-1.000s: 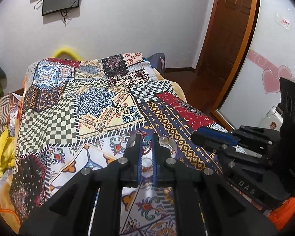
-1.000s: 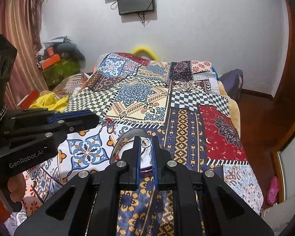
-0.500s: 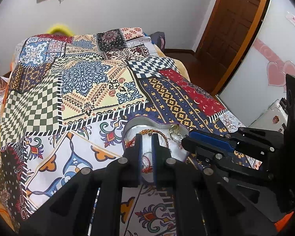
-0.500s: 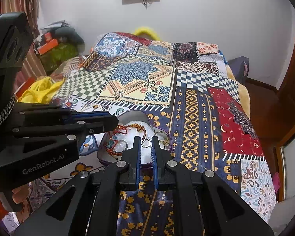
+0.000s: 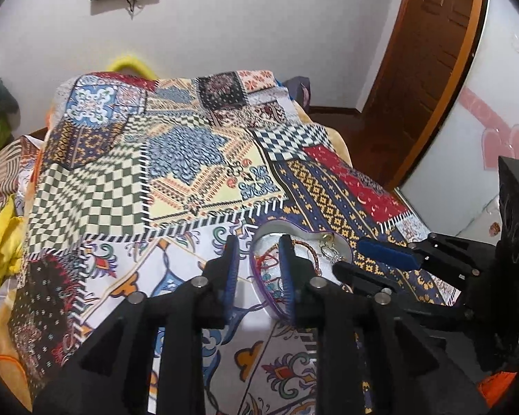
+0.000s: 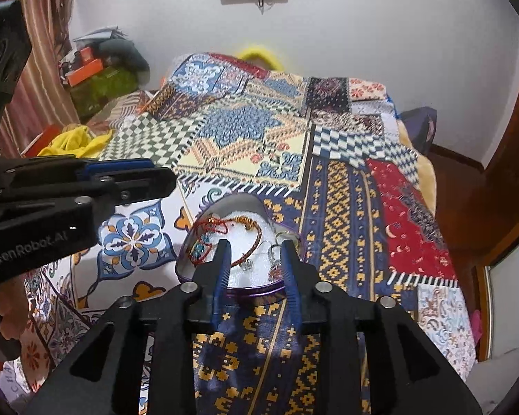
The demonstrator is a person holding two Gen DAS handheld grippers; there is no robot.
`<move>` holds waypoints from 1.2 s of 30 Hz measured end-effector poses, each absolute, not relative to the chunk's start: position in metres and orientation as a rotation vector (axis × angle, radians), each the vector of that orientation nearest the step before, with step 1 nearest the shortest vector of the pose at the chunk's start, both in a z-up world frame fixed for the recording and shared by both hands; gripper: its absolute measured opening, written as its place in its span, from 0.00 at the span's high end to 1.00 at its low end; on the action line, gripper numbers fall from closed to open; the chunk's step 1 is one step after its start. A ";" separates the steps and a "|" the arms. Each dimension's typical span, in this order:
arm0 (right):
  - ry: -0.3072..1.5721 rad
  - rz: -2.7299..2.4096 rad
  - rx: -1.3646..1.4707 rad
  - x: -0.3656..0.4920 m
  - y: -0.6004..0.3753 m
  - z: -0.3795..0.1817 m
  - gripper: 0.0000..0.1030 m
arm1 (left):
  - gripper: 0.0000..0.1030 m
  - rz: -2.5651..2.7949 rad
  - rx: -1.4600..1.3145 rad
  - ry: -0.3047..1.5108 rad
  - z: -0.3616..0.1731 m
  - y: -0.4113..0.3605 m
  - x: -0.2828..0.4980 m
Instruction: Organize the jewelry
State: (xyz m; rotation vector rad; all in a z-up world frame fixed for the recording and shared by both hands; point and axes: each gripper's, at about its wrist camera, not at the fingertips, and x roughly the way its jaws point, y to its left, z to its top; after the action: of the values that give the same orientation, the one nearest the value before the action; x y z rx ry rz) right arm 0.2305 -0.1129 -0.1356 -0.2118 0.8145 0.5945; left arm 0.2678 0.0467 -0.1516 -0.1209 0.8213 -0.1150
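A heart-shaped tin with a purple rim lies open on the patterned bedspread. It holds a brown braided bracelet, a red and blue cord bracelet and silver rings. My right gripper is open and empty, its fingers over the tin's near rim. My left gripper is open and empty at the tin's left edge. In the left wrist view the right gripper reaches in from the right; in the right wrist view the left gripper reaches in from the left.
The bed fills the view, its right edge dropping to a wooden floor and a brown door. Yellow cloth and clutter lie to the left. A white wall stands behind.
Both grippers were shut and now stand open. The left gripper has shifted left to the tin's edge. The right gripper stays over the tin.
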 end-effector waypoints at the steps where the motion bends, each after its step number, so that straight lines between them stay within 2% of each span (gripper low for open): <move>1: 0.803 0.586 -0.213 0.229 -0.114 -0.131 0.74 | 0.77 -0.110 -0.124 0.809 -0.146 0.048 0.264; 7: 0.706 0.566 -0.179 0.212 -0.127 -0.093 0.74 | 0.74 -0.092 -0.128 0.725 -0.113 0.050 0.240; 15: 0.449 0.539 -0.105 0.156 -0.152 -0.009 0.74 | 0.69 -0.075 -0.100 0.504 -0.041 0.039 0.178; 19: 0.302 0.530 -0.063 0.116 -0.168 0.029 0.74 | 0.57 -0.066 -0.090 0.387 -0.009 0.031 0.141; 22: 0.215 0.517 -0.034 0.086 -0.178 0.048 0.70 | 0.41 -0.067 -0.089 0.312 0.009 0.024 0.109; 26: 0.126 0.476 -0.020 0.055 -0.186 0.059 0.52 | 0.26 -0.033 -0.065 0.225 0.022 0.018 0.075; 28: 0.097 0.456 -0.017 0.045 -0.187 0.062 0.40 | 0.11 -0.011 -0.057 0.189 0.026 0.015 0.064; 30: 0.082 0.437 -0.014 0.039 -0.187 0.063 0.23 | 0.08 0.004 -0.057 0.160 0.029 0.014 0.054; 36: 0.085 0.382 0.004 0.040 -0.182 0.056 0.05 | 0.05 0.028 -0.050 0.158 0.028 0.010 0.040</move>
State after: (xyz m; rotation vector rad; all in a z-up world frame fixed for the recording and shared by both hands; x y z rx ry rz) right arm 0.0396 -0.1816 0.0560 0.0037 0.0851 0.3819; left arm 0.0401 0.0103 0.0280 -0.0503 0.1578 0.0279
